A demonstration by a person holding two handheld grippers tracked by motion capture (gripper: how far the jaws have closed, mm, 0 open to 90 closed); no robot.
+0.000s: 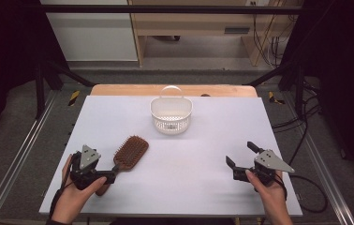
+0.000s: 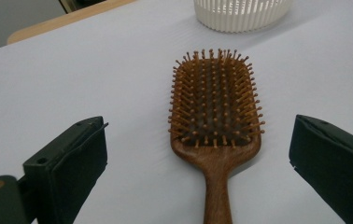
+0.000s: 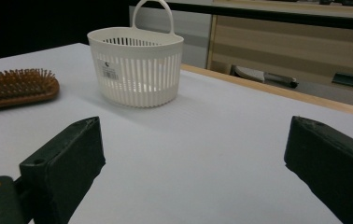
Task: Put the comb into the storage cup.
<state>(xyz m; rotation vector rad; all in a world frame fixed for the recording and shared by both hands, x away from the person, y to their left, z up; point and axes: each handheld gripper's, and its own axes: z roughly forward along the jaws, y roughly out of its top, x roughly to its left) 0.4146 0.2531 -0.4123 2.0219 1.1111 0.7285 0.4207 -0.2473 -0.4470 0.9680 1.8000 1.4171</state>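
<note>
A wooden paddle hairbrush (image 1: 130, 152) lies bristles up on the white table top (image 1: 203, 187), left of centre, with its handle pointing toward the person. My left gripper (image 1: 108, 180) is open at the handle end. In the left gripper view the brush (image 2: 214, 98) lies between the wide-apart jaws of that gripper (image 2: 201, 140), and neither jaw touches it. A white slatted basket (image 1: 171, 115) with a loop handle stands empty at the back centre. My right gripper (image 1: 241, 154) is held open at the front right, holding nothing and facing the basket (image 3: 137, 65).
The white board lies on a wooden table whose far edge (image 1: 119, 89) shows behind the basket. Metal frame rails (image 1: 20, 150) run along both sides. Cables (image 1: 306, 140) hang on the floor at the right. The brush head (image 3: 16, 86) lies left of the basket in the right gripper view.
</note>
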